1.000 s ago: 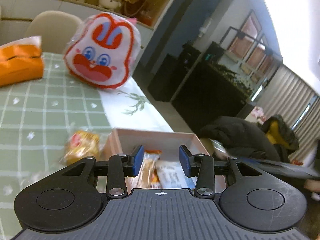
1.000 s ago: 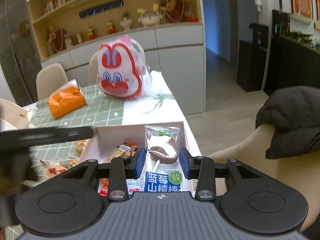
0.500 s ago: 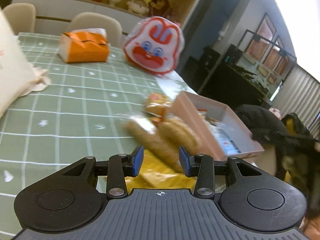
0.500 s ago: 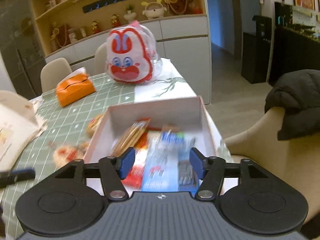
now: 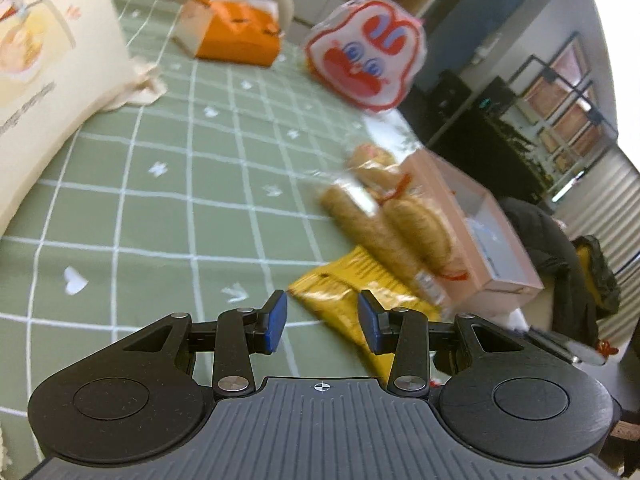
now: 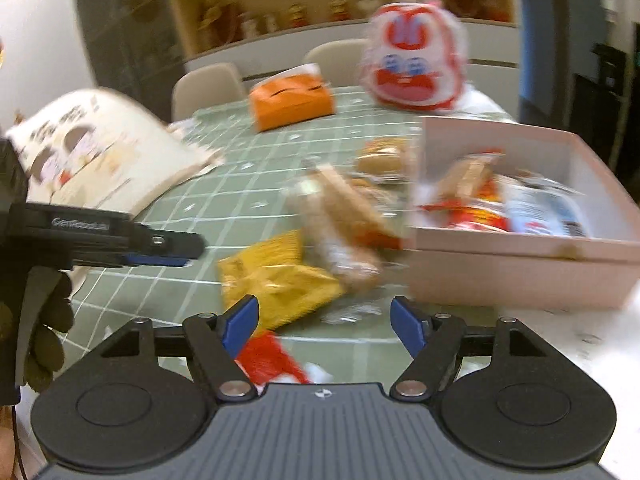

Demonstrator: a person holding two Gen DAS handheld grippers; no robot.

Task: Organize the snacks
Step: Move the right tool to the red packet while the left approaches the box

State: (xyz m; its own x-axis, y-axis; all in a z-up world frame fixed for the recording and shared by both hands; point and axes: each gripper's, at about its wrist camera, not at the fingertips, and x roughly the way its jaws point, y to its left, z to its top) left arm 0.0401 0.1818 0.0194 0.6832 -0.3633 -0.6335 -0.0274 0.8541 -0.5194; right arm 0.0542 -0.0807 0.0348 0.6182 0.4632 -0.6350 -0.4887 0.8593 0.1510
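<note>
A pink box point(image 6: 520, 276) holds several snack packets point(image 6: 488, 204); it also shows in the left wrist view point(image 5: 484, 240). Beside it on the green checked cloth lie a yellow packet point(image 6: 276, 276), a clear pack of long biscuits point(image 6: 340, 224) and a small bun pack point(image 6: 380, 156). In the left wrist view the yellow packet point(image 5: 352, 292) and the biscuits point(image 5: 396, 228) lie just ahead. My left gripper point(image 5: 322, 316) is open and empty, its tips at the yellow packet's edge; it shows in the right wrist view point(image 6: 160, 248). My right gripper point(image 6: 324, 320) is wide open, empty, above a red packet point(image 6: 268, 360).
An orange tissue box point(image 5: 236, 32), a red-and-white rabbit bag point(image 5: 364, 64) and a cream cloth bag point(image 5: 44, 76) stand further back on the table. Chairs stand behind the table. A dark jacket point(image 5: 560, 252) lies beyond the table's right edge.
My right gripper let go of the lollipop packet into the box, opened wide and swung left toward the loose snacks. My left gripper swung away from the box to the yellow packet.
</note>
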